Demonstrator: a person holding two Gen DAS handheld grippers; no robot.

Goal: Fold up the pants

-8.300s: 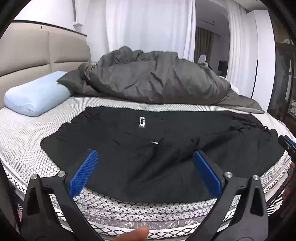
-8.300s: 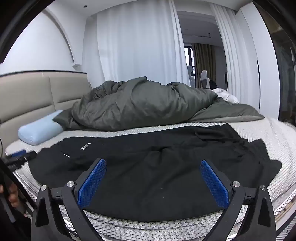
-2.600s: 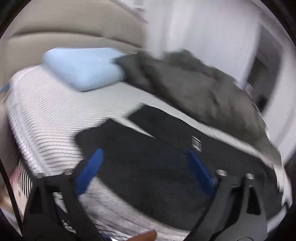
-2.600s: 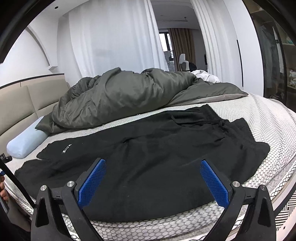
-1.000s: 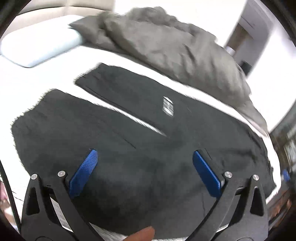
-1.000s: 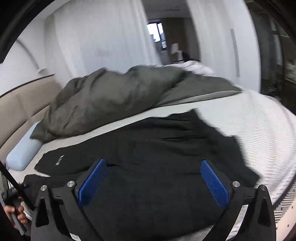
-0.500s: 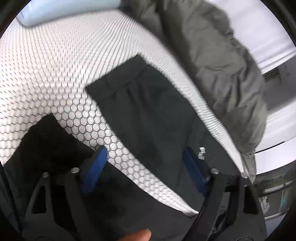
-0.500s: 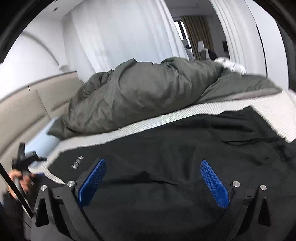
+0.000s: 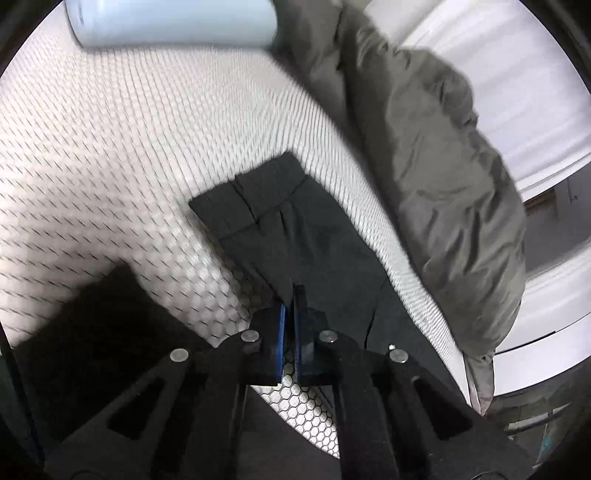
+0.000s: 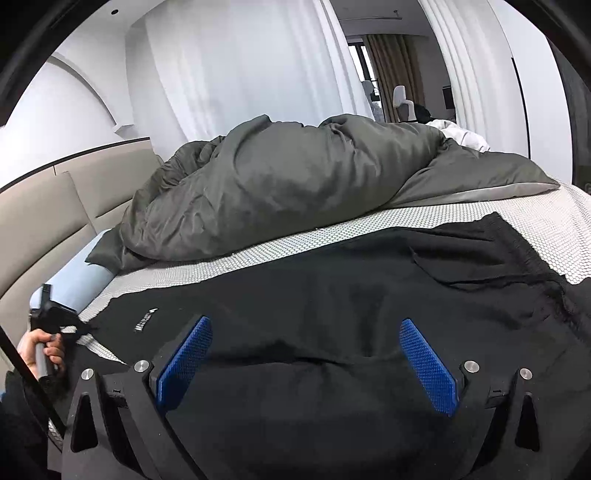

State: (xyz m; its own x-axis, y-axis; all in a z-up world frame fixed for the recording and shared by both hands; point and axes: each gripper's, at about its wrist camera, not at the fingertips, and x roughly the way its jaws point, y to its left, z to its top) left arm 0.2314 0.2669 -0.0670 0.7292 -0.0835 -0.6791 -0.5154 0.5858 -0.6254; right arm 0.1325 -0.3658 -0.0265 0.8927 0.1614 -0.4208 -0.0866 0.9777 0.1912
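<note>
Black pants (image 10: pixel 332 295) lie spread across the bed, a white label (image 10: pixel 144 320) on the far leg. In the left wrist view the far leg (image 9: pixel 314 236) runs away from me, its cuff at the far end. My left gripper (image 9: pixel 290 306) is shut on the near edge of that leg, with the blue pads pressed together on the fabric. From the right wrist view, that same left gripper (image 10: pixel 46 314) sits at the far left in a person's hand (image 10: pixel 40 350), a bit of black cloth drawn up to it. My right gripper (image 10: pixel 306 354) hangs open just above the pants' middle, holding nothing.
A crumpled grey duvet (image 10: pixel 295 177) fills the far half of the bed. A light blue pillow (image 9: pixel 173 22) lies by the beige headboard (image 10: pixel 55 206). White honeycomb mattress cover (image 9: pixel 110 147) shows between the two legs. White curtains (image 10: pixel 240 74) hang behind.
My left gripper's jaws went from wide open to shut on the far leg's edge as it moved in over the leg. The right gripper dropped a little closer to the pants.
</note>
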